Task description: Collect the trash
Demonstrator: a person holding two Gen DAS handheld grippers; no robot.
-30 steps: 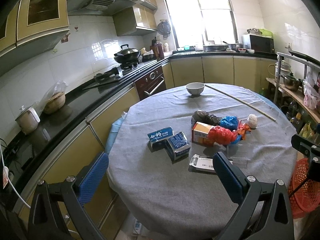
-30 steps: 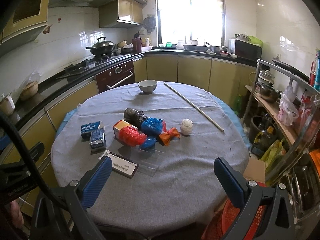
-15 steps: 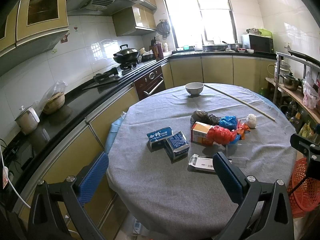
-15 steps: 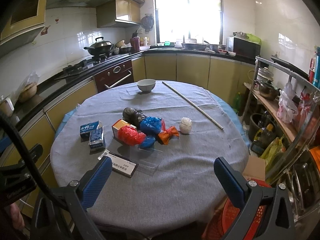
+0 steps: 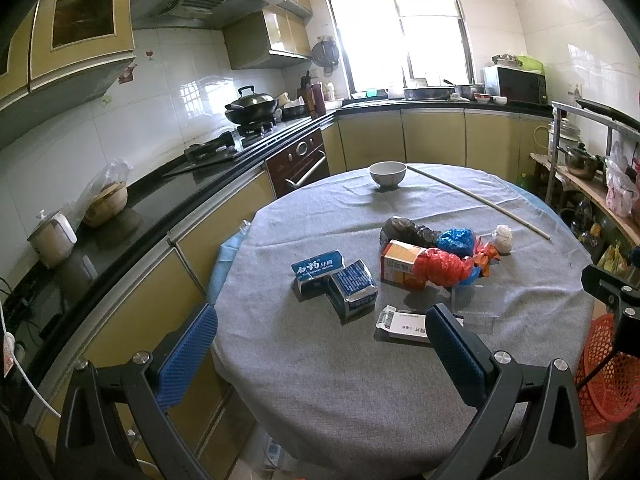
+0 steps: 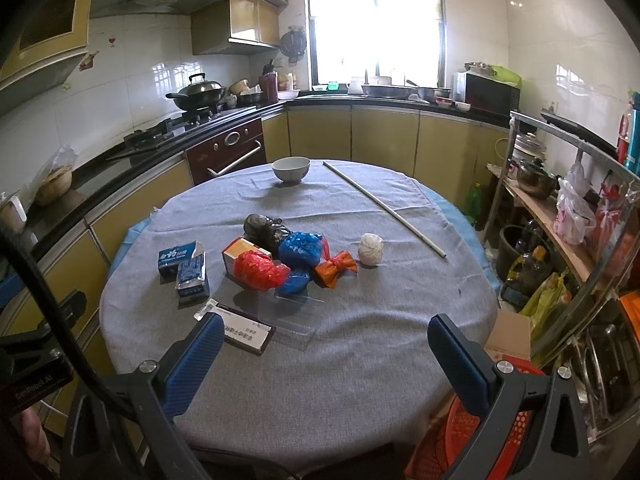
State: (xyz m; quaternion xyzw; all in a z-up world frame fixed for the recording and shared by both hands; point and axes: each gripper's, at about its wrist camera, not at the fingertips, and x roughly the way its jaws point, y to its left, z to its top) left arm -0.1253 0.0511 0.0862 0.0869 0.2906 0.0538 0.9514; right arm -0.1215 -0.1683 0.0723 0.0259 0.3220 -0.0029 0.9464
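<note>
Both tools are hovering off the near edge of the table (image 6: 360,380), jaws spread wide, pinching nothing. The left tool (image 5: 320,344) and right tool (image 6: 326,354) are both facing the trash pile (image 6: 280,260), which is lying ahead of them around the table's middle.

Nearest piece is the flat white-and-dark card box (image 6: 244,326), sitting just ahead of the right tool's left finger (image 6: 196,360) and, in the left view, just behind the left tool's right finger (image 5: 456,352). So it's lying between the two tools, its long axis running roughly across the right tool's line of sight, tilted a bit.

The two blue packets (image 5: 336,280) are lying ahead-left of the right tool and straight ahead of the left tool, so probably a left-tool job. The red bag (image 6: 260,270), blue bag (image 6: 300,250), orange wrapper (image 6: 336,268) and white ball (image 6: 370,250) are sitting farther ahead, more in front of the right tool. The red basket (image 6: 452,436) is sitting below the right tool's right finger, off the table edge; likely the drop spot.
</note>
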